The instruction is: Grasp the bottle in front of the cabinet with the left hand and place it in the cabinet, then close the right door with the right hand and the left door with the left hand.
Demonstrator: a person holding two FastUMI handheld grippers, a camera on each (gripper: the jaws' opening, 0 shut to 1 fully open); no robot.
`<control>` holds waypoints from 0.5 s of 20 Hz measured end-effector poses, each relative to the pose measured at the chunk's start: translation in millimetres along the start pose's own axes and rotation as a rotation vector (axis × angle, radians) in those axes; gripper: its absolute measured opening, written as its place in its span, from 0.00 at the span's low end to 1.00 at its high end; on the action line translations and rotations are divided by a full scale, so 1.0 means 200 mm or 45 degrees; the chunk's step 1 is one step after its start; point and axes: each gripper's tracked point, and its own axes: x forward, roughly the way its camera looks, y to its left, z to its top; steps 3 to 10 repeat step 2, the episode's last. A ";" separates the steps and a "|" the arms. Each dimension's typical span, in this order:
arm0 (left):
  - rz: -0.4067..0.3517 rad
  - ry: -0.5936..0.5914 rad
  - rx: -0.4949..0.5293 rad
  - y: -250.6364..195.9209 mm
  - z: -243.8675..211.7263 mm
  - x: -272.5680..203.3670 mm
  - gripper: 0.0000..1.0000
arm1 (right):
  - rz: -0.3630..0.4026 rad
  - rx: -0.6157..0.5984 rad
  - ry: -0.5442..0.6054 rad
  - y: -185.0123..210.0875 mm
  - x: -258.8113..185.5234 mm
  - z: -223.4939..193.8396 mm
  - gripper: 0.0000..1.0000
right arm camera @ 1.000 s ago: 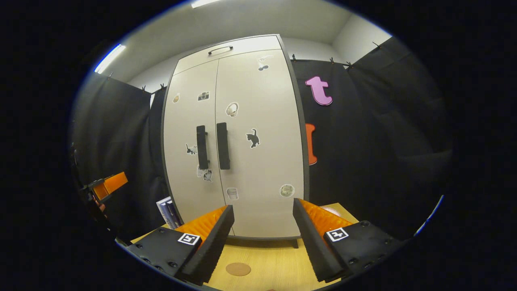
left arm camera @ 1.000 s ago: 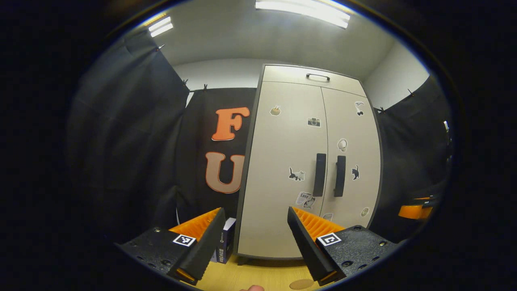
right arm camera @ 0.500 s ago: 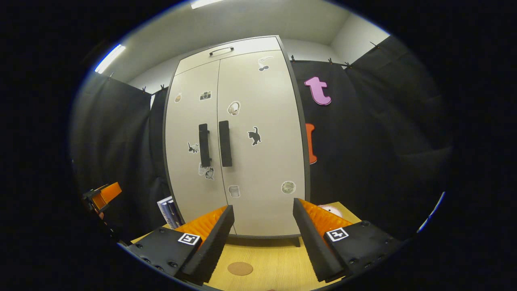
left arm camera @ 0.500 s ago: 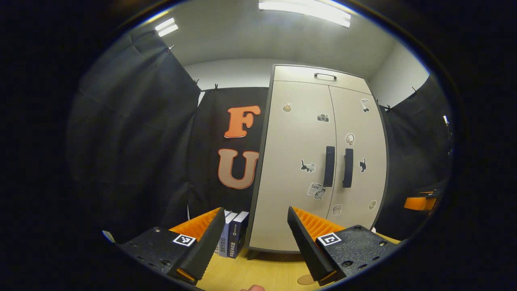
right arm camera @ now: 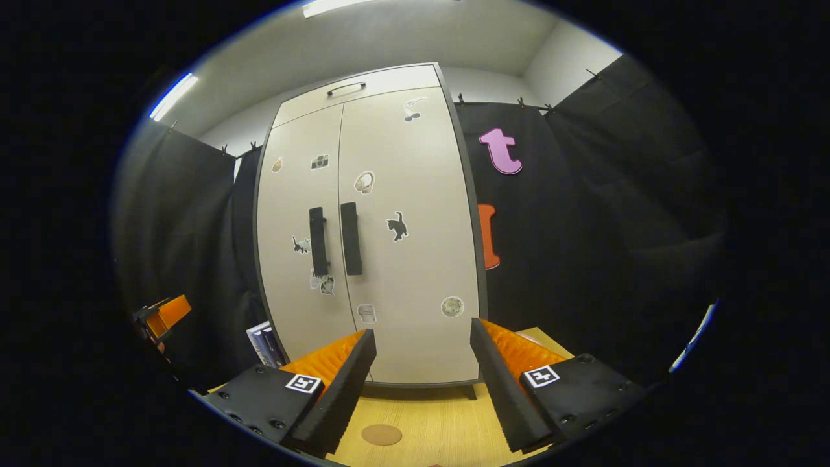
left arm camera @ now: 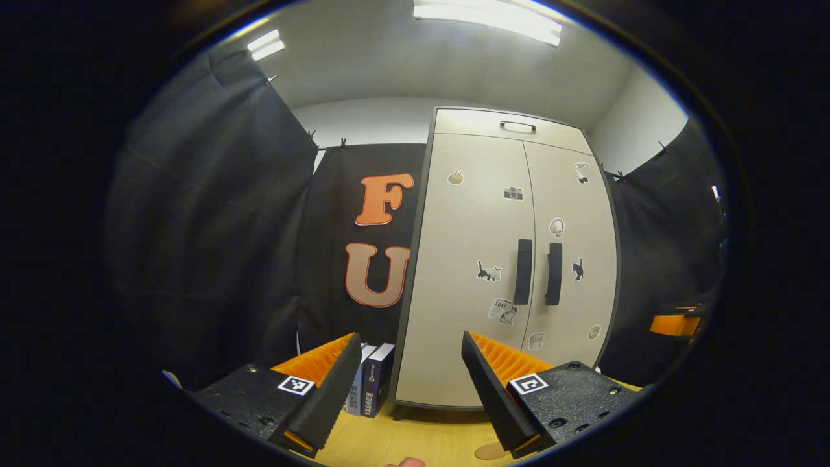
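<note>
Left gripper view: cabinet (left arm camera: 467,259) doors shut beyond both grippers' parted, empty fingers (left arm camera: 483,389)

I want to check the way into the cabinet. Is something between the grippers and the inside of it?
Yes. Both cabinet doors are shut, handles side by side, so they block the inside. Both hand-held grippers, left and right, are open, apart from the doors, with bare table between.

Two dark-spined books (left arm camera: 371,388) stand upright on the wooden table (right arm camera: 428,421) (a round brown disc (right arm camera: 381,434) lies there too).
</note>
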 end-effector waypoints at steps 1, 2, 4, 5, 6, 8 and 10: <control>-0.003 0.003 -0.002 -0.01 -0.01 0.00 0.94 | -0.001 0.002 0.001 0.00 0.00 0.00 0.97; -0.005 0.007 -0.004 -0.01 -0.01 0.00 0.94 | -0.002 0.006 0.001 0.00 0.01 -0.01 0.97; -0.005 0.007 -0.004 -0.01 -0.01 0.00 0.94 | -0.002 0.006 0.001 0.00 0.01 -0.01 0.97; -0.005 0.007 -0.004 -0.01 -0.01 0.00 0.94 | -0.002 0.006 0.001 0.00 0.01 -0.01 0.97; -0.005 0.007 -0.004 -0.01 -0.01 0.00 0.94 | -0.002 0.006 0.001 0.00 0.01 -0.01 0.97; -0.005 0.007 -0.004 -0.01 -0.01 0.00 0.94 | -0.002 0.006 0.001 0.00 0.01 -0.01 0.97; -0.005 0.007 -0.004 -0.01 -0.01 0.00 0.94 | -0.002 0.006 0.001 0.00 0.01 -0.01 0.97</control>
